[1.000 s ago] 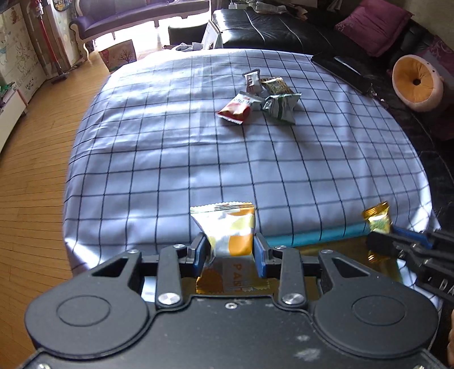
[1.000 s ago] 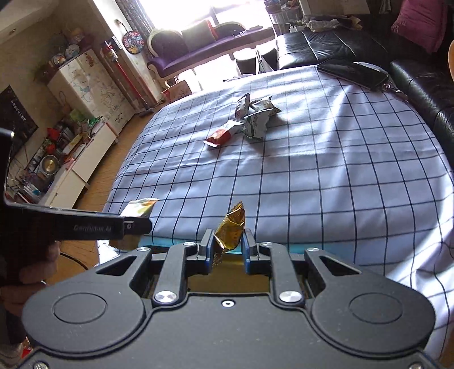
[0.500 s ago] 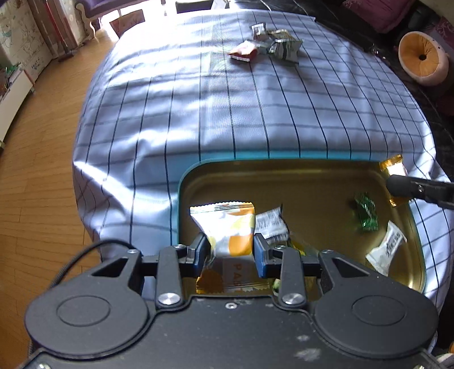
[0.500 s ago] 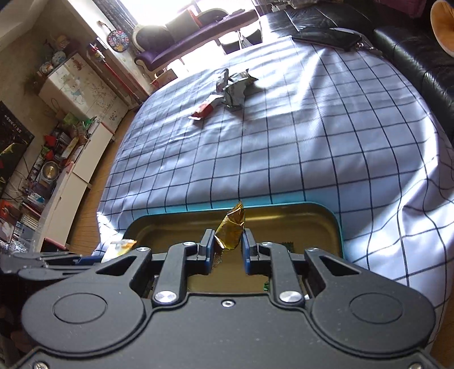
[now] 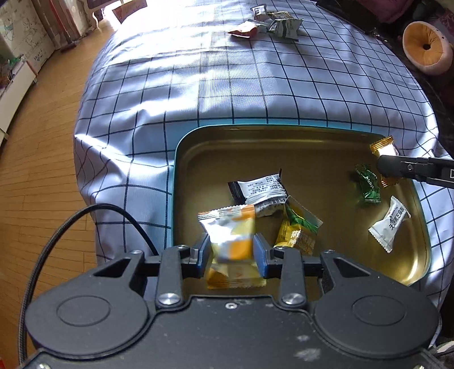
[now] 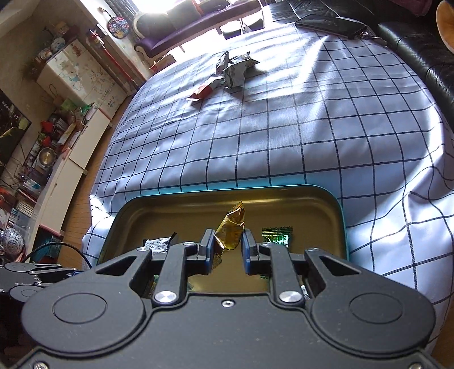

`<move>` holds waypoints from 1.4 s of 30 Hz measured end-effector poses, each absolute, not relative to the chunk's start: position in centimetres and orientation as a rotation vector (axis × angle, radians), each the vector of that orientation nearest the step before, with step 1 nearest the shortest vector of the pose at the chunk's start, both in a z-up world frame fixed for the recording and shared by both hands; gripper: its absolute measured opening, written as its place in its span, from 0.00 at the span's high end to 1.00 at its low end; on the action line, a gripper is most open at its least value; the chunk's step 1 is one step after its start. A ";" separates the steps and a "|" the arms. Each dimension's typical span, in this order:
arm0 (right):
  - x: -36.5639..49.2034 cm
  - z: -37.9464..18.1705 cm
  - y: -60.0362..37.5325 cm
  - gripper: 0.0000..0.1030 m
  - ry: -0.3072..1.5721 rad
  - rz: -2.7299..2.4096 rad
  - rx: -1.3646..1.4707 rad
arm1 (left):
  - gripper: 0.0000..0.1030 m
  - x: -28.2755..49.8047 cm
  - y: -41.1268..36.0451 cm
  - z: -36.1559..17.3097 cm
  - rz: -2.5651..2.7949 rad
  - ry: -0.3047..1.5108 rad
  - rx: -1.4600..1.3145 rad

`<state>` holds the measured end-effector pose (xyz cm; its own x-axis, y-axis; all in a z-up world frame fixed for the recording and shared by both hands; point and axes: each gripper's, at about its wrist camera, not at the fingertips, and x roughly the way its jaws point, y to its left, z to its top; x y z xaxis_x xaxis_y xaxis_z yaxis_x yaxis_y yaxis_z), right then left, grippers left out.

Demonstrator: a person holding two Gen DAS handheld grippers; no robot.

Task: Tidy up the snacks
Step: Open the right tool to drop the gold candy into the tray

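Left wrist view showed the left tool (image 5: 232, 251) pinching an orange-and-white snack packet (image 5: 230, 238) by its soft middle, jaws just easing apart, over the tin tray (image 5: 181, 159). Beyond, the right tool (image 6: 226, 246) clamped a crinkly gold candy (image 6: 231, 227). Both looked light, slippery, crushable. Loose packets (image 5: 266, 24) lay far across the tabletop (image 5: 227, 85).

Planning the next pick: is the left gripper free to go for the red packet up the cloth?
Probably not yet. The left gripper is shut on an orange-and-white packet over the tin; the red packet lies unobstructed.
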<state>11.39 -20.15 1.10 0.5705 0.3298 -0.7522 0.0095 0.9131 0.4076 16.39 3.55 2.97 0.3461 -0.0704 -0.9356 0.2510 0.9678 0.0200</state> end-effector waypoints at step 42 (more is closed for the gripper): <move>11.6 0.1 -18.9 0.65 1.052 0.245 0.373 | 0.61 17.5 2.8 1.0 -0.195 1.263 0.173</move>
<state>11.62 -18.88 0.08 0.4773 0.3708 -0.7967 -0.0197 0.9109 0.4122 17.46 2.79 0.99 0.2907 -0.0507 -0.9555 0.2400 0.9705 0.0215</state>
